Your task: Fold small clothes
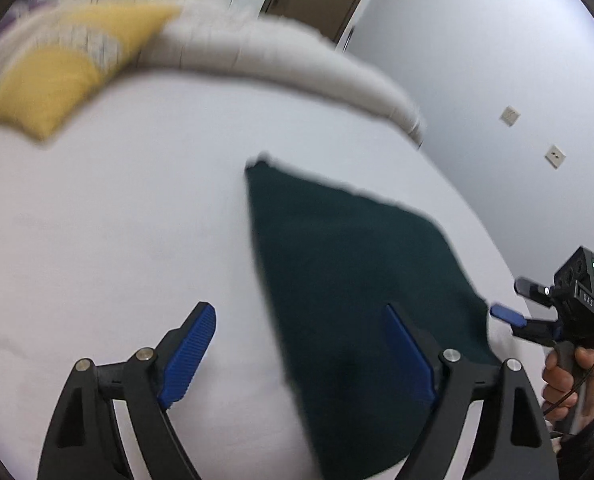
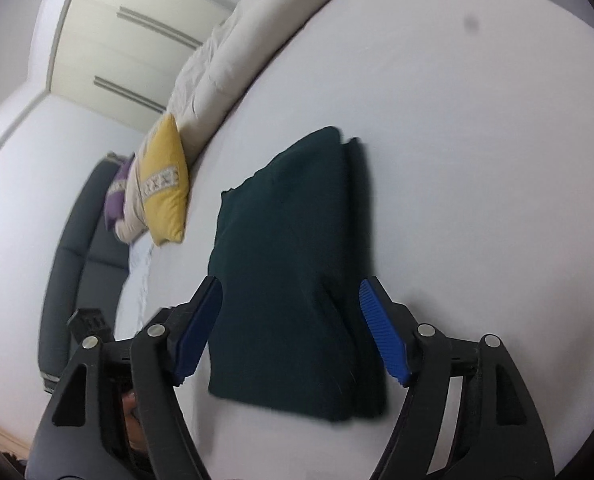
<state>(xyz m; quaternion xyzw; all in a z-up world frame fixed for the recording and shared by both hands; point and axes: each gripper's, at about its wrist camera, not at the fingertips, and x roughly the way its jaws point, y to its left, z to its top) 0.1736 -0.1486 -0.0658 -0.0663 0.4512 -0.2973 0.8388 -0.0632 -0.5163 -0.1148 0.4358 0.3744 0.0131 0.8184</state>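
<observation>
A dark green garment (image 1: 349, 264) lies folded in a flat, roughly rectangular stack on the white bed sheet (image 1: 117, 220). My left gripper (image 1: 299, 312) hovers over its near left edge, open, with nothing between its blue pads. One pad sits over bare sheet, the other over the cloth. In the right wrist view the same garment (image 2: 289, 280) shows stacked layers along its right side. My right gripper (image 2: 291, 285) is open above its near end, the pads on either side and not pressing on it. In the left wrist view the right gripper (image 1: 509, 298) is at the garment's right corner, held by a hand (image 1: 569, 380).
A yellow pillow (image 2: 165, 188) and a purple one (image 2: 115, 200) lie by a rolled cream duvet (image 2: 225, 60) at the bed's far side. A dark padded headboard (image 2: 69, 264) and white wardrobe doors (image 2: 137, 40) stand beyond. A wall with two sockets (image 1: 555, 157) borders the bed.
</observation>
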